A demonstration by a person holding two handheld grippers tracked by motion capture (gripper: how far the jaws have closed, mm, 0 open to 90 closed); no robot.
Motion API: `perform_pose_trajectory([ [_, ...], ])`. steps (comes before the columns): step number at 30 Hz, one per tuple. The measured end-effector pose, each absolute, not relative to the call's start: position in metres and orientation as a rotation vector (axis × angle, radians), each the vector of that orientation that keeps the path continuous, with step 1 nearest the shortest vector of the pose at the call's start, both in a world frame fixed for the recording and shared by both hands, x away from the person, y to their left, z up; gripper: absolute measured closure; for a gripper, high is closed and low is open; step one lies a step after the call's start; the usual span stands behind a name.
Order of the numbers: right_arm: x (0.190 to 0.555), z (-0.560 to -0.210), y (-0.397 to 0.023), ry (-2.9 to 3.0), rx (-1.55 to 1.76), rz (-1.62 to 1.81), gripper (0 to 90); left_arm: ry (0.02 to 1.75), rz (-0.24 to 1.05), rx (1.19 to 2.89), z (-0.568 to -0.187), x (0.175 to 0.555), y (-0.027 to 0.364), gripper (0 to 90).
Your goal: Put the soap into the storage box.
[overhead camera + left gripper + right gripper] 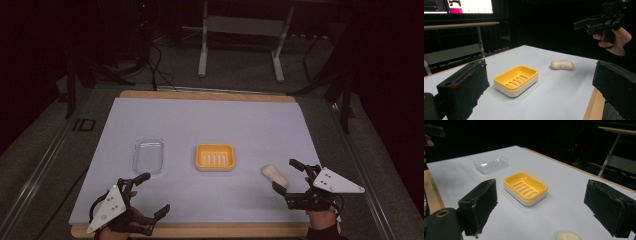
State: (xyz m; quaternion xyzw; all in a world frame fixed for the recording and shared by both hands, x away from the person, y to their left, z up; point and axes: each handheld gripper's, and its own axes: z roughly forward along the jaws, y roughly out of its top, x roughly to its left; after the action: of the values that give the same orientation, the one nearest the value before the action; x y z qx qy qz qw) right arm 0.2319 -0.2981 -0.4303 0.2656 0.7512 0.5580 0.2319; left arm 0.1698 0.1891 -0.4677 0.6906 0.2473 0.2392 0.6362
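Presently the right gripper (290, 176) hangs near the right end of the table's near edge, jaws spread wide and holding nothing, with the soap bar (274, 174) lying between and just below them. That placement reads as a lined-up approach: the jaws straddle the bar so a descent and a squeeze would take it, probably for the soap dish.

Left gripper (150, 194) sits near the near-left corner, also spread wide and empty, tilted inward toward the middle. Likely parked clear while the right hand works.

Yellow soap dish (215, 157) stands mid-table, slotted tray facing up, well apart from the soap. Clear lid (148, 155) lies flat to its left, apart from it, so the dish is uncovered and ready to receive.

View notes:
- High view gives the layout: lid, dish and soap in a rough row across the white table cover (210, 120).
- Right gripper view shows the soap at its bottom edge, so the jaws aim past it and need to tip down.
- Left gripper view shows the soap's full dumbbell outline resting flat, and the right gripper raised above the table, not touching the bar.
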Motion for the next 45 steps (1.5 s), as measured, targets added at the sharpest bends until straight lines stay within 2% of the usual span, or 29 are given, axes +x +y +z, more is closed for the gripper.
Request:
perform_pose_trajectory([
  [9, 0.232, -0.429, -0.294, 2.080, 0.697, 1.515, 11.1, 0.549, 0.544, 1.570, -0.467, 0.169, 0.189, 0.3],
  [22, 0.250, -0.425, -0.290, 2.266, 0.631, 1.469, 11.1, 0.558, 0.558, 1.587, -0.468, 0.168, 0.189, 0.3],
  [45, 0.274, -0.419, -0.272, 2.628, 0.596, 1.045, 11.6, 0.556, 0.553, 1.612, -0.470, 0.168, 0.187, 0.3],
])
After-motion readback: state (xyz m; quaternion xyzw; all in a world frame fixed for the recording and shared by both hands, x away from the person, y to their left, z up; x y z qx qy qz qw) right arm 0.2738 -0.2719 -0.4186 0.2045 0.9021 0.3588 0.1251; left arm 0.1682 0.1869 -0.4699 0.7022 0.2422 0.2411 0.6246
